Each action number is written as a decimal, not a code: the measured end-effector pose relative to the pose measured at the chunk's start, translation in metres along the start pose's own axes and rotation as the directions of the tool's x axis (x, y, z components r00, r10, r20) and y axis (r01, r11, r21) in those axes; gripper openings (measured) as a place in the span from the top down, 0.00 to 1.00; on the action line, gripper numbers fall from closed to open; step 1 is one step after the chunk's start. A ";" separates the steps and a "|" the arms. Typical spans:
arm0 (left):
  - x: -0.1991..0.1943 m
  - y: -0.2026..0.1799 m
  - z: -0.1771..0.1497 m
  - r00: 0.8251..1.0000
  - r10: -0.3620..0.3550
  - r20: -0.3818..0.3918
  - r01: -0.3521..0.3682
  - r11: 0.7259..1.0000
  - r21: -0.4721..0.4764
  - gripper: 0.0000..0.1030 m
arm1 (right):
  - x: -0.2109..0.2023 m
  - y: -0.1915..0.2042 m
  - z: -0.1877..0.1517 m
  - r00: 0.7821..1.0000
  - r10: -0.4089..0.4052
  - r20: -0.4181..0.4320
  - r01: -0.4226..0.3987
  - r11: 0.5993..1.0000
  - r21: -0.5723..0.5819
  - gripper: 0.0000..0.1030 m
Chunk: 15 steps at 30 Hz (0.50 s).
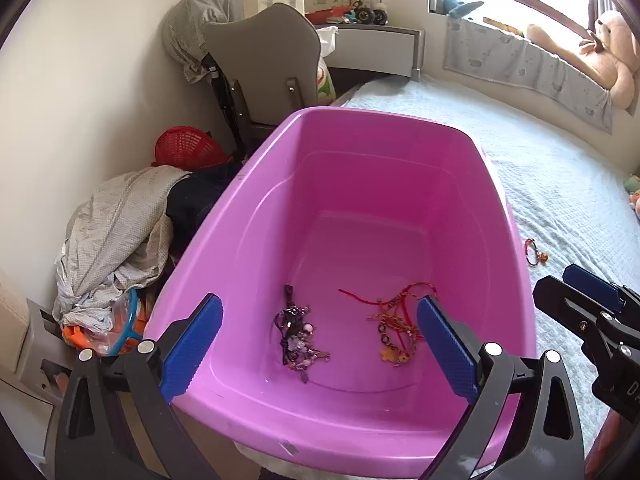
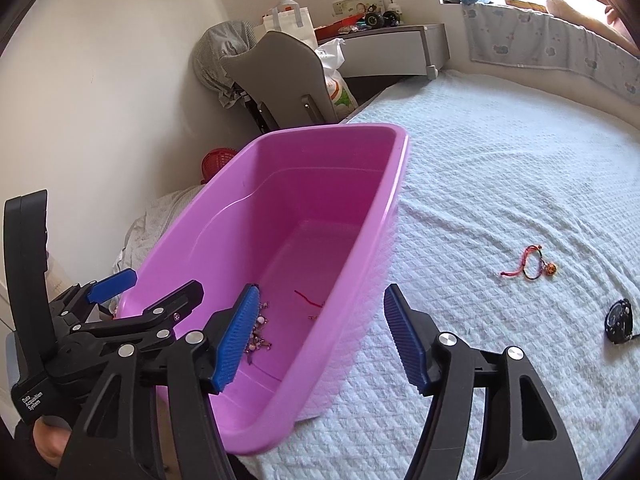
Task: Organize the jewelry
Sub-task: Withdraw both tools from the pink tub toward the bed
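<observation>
Pink tub (image 1: 400, 184) holds two jewelry piles (image 1: 298, 330); a red bracelet (image 2: 530, 266) and watch (image 2: 619, 320) remain on the bed (image 2: 520, 160); both tools (image 1: 318, 344) (image 2: 320, 340) gape, empty.

A pink tub (image 1: 400, 184) sits at the bed's left edge, centre frame. On its floor lie two tangles: a dark purple charm heap (image 1: 298, 334) at left and a red-and-gold cord heap (image 1: 396, 326) at right. A red cord bracelet (image 2: 530, 267) with an orange charm lies loose on the white bedspread, right of the tub. A black watch (image 2: 619, 321) lies further right, near the frame edge.
</observation>
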<state>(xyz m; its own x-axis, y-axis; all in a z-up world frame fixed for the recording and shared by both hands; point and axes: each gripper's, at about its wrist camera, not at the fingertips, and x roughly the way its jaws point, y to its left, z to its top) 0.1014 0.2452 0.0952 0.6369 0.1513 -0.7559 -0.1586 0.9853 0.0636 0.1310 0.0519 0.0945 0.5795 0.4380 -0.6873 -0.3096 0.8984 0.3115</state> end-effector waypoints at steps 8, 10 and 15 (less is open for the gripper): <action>-0.009 -0.030 -0.014 0.995 -0.099 0.005 0.099 0.995 0.019 0.06 | -0.030 -0.041 -0.032 0.999 -0.050 0.003 0.049 0.996 0.071 0.35; -0.015 -0.040 -0.019 0.993 -0.119 0.018 0.118 0.993 0.026 0.06 | -0.041 -0.052 -0.044 0.997 -0.071 0.012 0.070 0.994 0.080 0.35; -0.033 -0.075 -0.033 0.986 -0.158 0.054 0.151 0.983 0.108 0.06 | -0.065 -0.091 -0.079 0.993 -0.120 -0.003 0.119 0.986 0.117 0.34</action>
<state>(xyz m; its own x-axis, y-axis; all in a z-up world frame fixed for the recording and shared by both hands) 0.0674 0.1639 0.0938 0.6940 -0.0022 -0.7199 0.0220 0.9996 0.0182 0.0616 -0.0609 0.0589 0.6104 0.3272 -0.7213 -0.1478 0.9418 0.3020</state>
